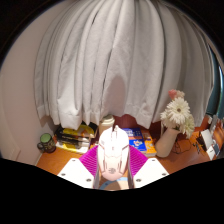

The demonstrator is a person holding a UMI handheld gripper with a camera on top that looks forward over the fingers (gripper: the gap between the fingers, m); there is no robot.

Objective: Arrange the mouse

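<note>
- The gripper (112,172) is raised above a cluttered desk, its two white fingers nearest to view, each with a striped pink pad (93,160) on its inner face.
- A white mouse (111,152) sits between those pads, standing on end with its narrow end pointing up; both pads press against its sides, so the fingers are closed part-way around it and it is carried clear of the desk.
- The fingers are narrowed only to the width of the mouse, not brought fully together.
- Just beyond the mouse, on the wooden desk (72,156), lies a blue-and-yellow box (136,144) to the right of the fingers.
- Further left of the fingers stands a small dark jar (46,142) near the desk's edge.
- A row of yellow and dark items, too small to make out, runs along the back of the desk behind the mouse.
- To the right, beyond the box, a vase of pale pink and white flowers (178,110) rises above the desk.
- Behind everything, a white gathered curtain (110,60) fills the far side of the room.
</note>
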